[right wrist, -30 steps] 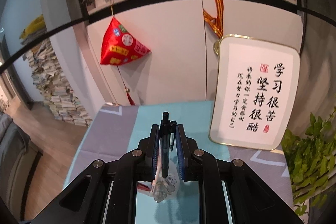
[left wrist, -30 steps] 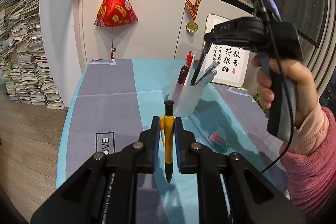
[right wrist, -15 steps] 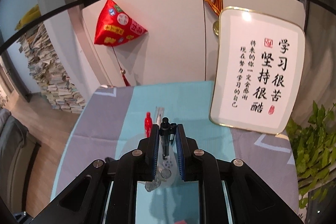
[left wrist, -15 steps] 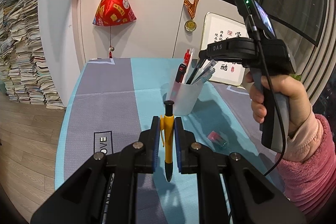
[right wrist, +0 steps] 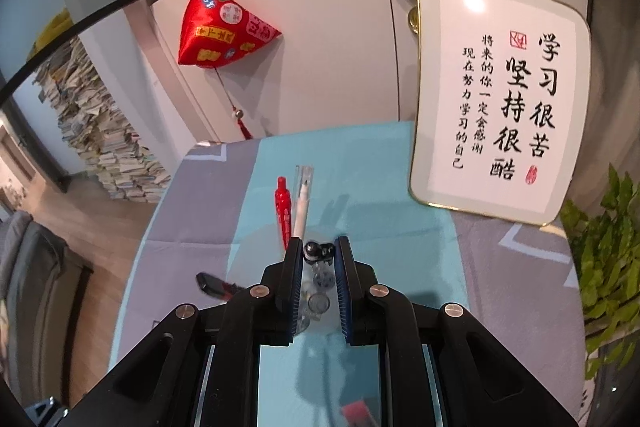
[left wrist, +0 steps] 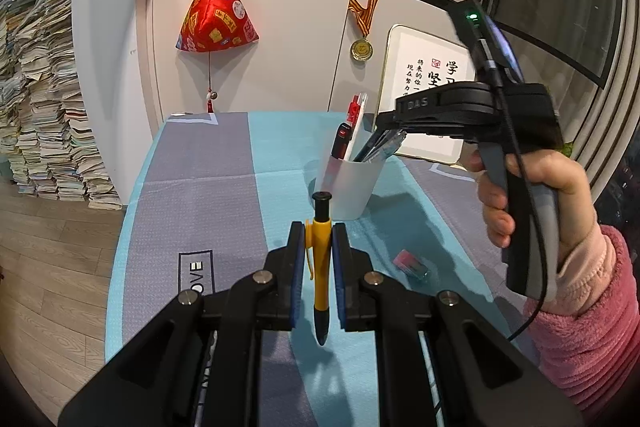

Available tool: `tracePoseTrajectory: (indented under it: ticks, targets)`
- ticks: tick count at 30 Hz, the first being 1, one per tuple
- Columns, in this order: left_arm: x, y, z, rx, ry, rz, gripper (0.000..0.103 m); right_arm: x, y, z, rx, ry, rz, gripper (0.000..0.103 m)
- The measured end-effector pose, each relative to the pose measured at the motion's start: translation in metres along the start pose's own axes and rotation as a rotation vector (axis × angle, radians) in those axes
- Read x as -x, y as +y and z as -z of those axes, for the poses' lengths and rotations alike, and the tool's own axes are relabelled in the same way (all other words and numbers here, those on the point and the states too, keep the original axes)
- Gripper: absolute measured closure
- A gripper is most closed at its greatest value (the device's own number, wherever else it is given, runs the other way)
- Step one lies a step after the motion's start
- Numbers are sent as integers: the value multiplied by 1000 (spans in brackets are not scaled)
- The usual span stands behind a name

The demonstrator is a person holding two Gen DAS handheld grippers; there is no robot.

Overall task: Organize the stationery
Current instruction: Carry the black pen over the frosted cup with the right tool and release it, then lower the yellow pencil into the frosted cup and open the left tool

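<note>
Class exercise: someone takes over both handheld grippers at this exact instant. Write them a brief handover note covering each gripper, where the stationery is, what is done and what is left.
Left gripper: shut on a yellow pen, held above the table mat, short of the cup.
Right gripper: directly over the white cup, a dark pen between its fingers, pointing down into the cup; whether it is clamped or already let go cannot be told.
Done: a red pen and several others stand in the cup.
Left: finish dropping the dark pen, then the yellow one. A small pink item lies on the mat near the cup.
</note>
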State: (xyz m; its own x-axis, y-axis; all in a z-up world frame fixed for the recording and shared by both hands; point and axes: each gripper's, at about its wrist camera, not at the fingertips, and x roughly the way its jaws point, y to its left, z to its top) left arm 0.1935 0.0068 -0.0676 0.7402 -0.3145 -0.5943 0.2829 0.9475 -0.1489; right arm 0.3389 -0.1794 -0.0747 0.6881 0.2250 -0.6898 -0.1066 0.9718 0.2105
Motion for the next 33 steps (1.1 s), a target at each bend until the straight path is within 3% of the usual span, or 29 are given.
tracePoseTrajectory:
  ticks: [10,17,27,33]
  targets:
    - [2,-8,-12,-18,-27,-4,91,41,0,24,90,-38,65,86]
    - [6,-23,-42,-48,-104,-5,91,60,-4,59,177,-27,105,86]
    - [3,-48,-100,-50,-238,10,91,56,-23,88,181,34,125,86]
    - [-21,-52,-112,-59,-239,-37,91,52,-40,96,132,61,110,86]
